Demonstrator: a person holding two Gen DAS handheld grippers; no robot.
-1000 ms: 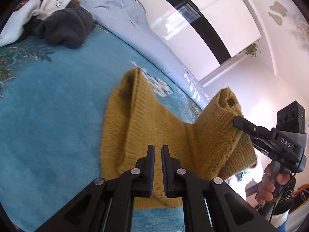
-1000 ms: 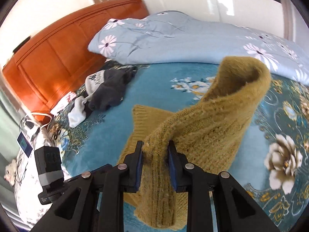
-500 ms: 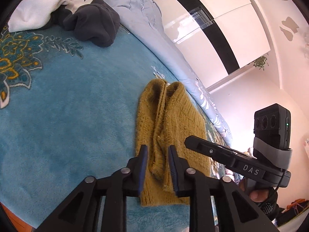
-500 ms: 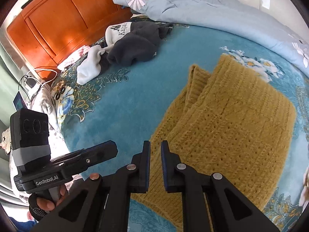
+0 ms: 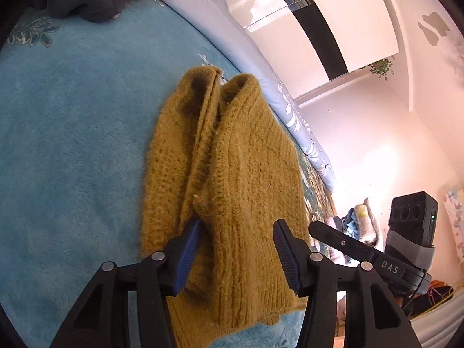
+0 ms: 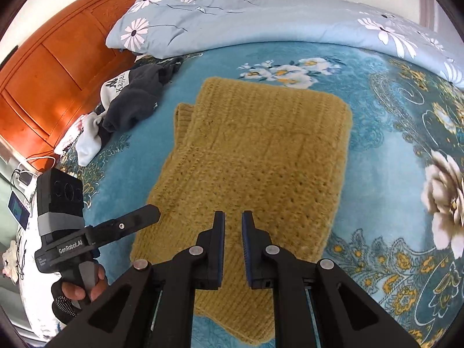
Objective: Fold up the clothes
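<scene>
Now that the mustard sweater point(image 6: 255, 156) lies flat on the bed point(image 6: 385, 174) instead of hanging in a raised loop between my two tools as it did a second ago, the fold over looks finished. It rests as a thick rectangle on the teal floral blanket, near the foot-side edge closest to me, with the blue duvet point(image 6: 261, 20) beyond it and a dark heap of other clothes point(image 6: 130, 98) off toward the headboard.

My left gripper point(image 5: 236, 253) was clamped on the knit; its jaws are now opening, the blue pads standing either side of the near hem with the wool between them but no longer pinched. My right gripper point(image 6: 233, 249) has let go too: it dropped its corner and is now clenched almost shut on nothing, poised just above the near part of the sweater.

From the left view, the upper layer sits a little off the lower one, with a ridge running down the middle. I judge this garment to be nearly done, perhaps needing a quick smoothing or one more fold, before I turn to the heap by the headboard.
</scene>
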